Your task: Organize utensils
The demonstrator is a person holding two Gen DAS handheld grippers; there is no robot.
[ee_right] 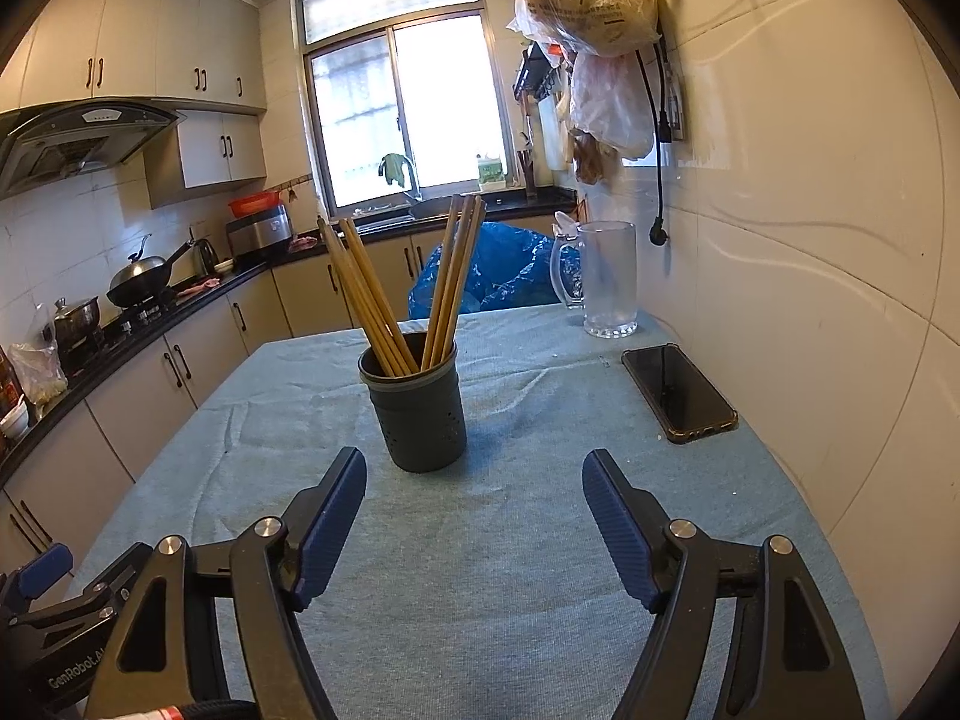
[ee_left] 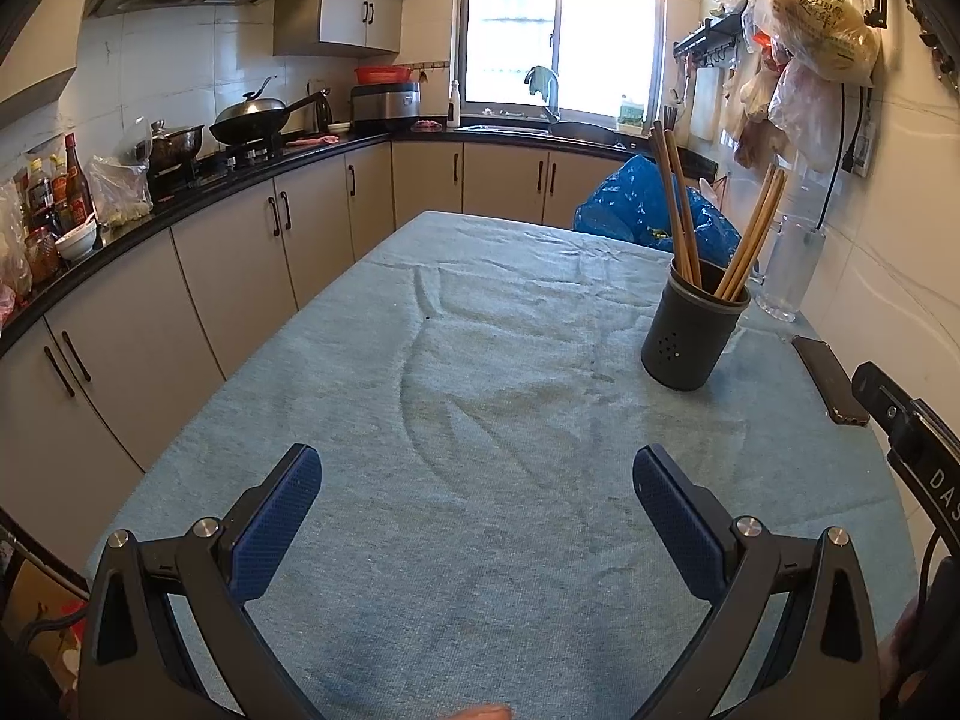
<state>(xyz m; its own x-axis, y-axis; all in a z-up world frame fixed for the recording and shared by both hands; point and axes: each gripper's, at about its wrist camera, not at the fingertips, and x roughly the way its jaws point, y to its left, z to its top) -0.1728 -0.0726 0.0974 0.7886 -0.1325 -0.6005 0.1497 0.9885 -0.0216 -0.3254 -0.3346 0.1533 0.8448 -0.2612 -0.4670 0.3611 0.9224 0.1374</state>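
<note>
- While I hover both rigs over the blue tablecloth [ee_left: 480,360] in a kitchen, my left gripper [ee_left: 477,489] and right gripper [ee_right: 474,492] gape empty
- Chopsticks [ee_right: 384,294] stand upright in the dark holder [ee_right: 420,414], fanning left and right, far-centre of the table

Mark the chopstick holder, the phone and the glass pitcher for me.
chopstick holder [ee_right: 420,414], right wrist view, on its dark front wall.
phone [ee_right: 678,391], right wrist view, middle of its black screen.
glass pitcher [ee_right: 609,282], right wrist view, on its clear body.
</note>
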